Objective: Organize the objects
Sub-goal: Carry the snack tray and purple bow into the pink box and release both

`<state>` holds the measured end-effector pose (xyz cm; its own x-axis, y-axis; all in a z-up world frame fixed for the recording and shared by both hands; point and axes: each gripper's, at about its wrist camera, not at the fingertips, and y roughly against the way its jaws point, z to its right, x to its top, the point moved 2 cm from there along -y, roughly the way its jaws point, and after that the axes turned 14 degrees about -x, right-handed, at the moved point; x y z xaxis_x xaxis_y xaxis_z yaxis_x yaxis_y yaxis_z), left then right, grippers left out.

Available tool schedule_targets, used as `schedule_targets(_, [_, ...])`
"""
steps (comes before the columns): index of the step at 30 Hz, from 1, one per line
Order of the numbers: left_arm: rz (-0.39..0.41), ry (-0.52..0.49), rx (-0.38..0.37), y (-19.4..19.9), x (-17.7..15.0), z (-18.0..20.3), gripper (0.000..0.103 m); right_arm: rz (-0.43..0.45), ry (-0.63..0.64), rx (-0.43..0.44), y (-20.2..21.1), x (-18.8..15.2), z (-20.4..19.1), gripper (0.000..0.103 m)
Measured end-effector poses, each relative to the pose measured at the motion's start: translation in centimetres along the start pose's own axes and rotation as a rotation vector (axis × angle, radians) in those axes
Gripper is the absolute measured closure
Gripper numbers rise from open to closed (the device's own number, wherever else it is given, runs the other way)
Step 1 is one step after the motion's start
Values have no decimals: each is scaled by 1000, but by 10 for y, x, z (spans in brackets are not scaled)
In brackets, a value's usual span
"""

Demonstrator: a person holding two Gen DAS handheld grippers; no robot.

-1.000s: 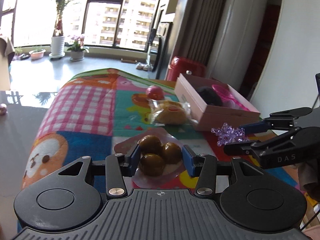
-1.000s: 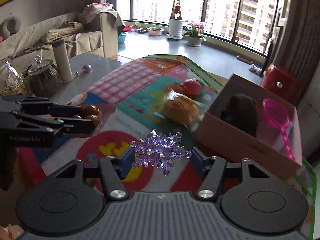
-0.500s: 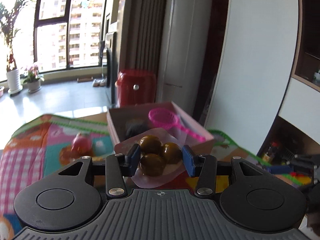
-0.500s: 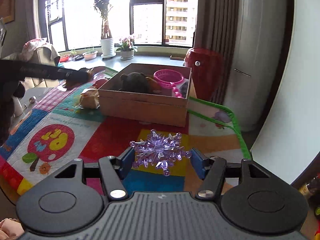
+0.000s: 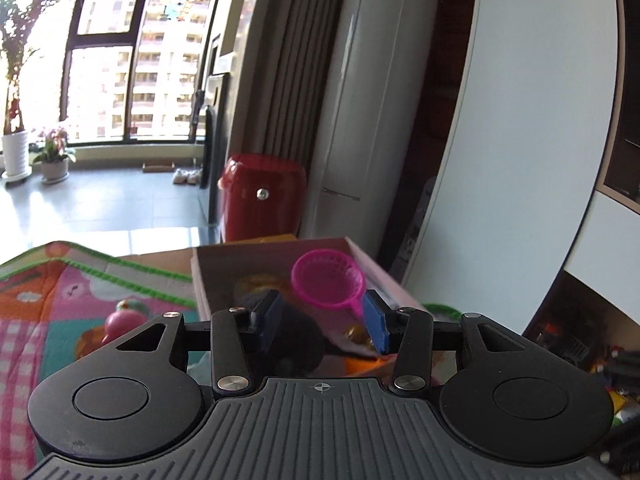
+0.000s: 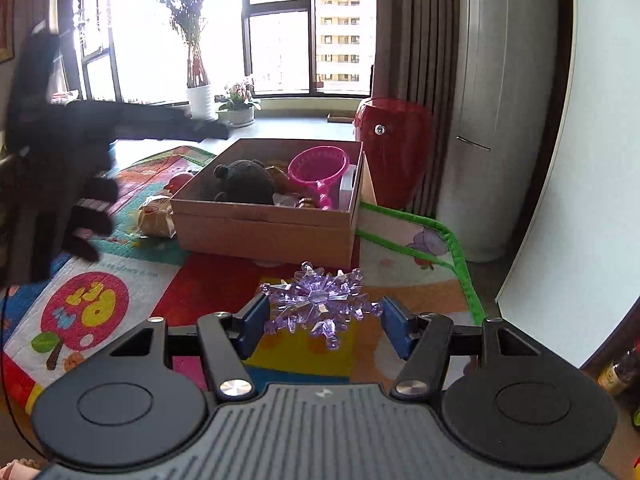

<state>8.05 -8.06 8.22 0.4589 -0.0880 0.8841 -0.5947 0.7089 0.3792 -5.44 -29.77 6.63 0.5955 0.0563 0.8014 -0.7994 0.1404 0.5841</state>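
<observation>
My left gripper (image 5: pixel 322 322) is open and empty above the cardboard box (image 5: pixel 208 280). The packet of brown balls (image 5: pixel 354 336) lies in the box below it, beside a pink toy strainer (image 5: pixel 328 278) and a dark plush toy (image 5: pixel 296 340). My right gripper (image 6: pixel 320 316) is shut on a purple crystal snowflake (image 6: pixel 320 300) and holds it above the colourful mat (image 6: pixel 132 280), in front of the box (image 6: pixel 264 232). The strainer (image 6: pixel 318 168) and plush (image 6: pixel 246 184) show in the box. The left gripper appears dark and blurred at the left (image 6: pixel 168 124).
A wrapped bun (image 6: pixel 156 218) and a red round toy (image 6: pixel 180 180) lie on the mat left of the box; the toy also shows in the left wrist view (image 5: pixel 124 316). A red stool (image 6: pixel 394 140) stands behind the table. Mat's green edge (image 6: pixel 456 256) is at right.
My left gripper has opened and let the packet of brown balls drop into the box. My right gripper has swung toward the box, still holding the snowflake.
</observation>
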Motion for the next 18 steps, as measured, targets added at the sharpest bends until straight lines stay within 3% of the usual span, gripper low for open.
schedule_targets(6, [-61, 114, 61, 52, -48, -32, 54, 75, -13, 42, -20, 58, -12, 42])
schedule_targets(11, [-86, 186, 133, 78, -70, -51, 54, 146, -74, 51, -58, 134, -28, 40])
schedule_targets(12, [-90, 194, 148, 82, -73, -54, 54, 147, -84, 44, -69, 148, -32, 36])
schedule_targets(13, [-91, 197, 163, 86, -74, -57, 54, 137, -96, 37, -79, 157, -34, 23])
schedule_targets(14, [-90, 198, 173, 89, -75, -59, 54, 132, -109, 30, -86, 162, -35, 16])
schedule_targets(18, [-82, 192, 179, 100, -81, -67, 54, 88, -140, 27, -100, 151, -35, 11])
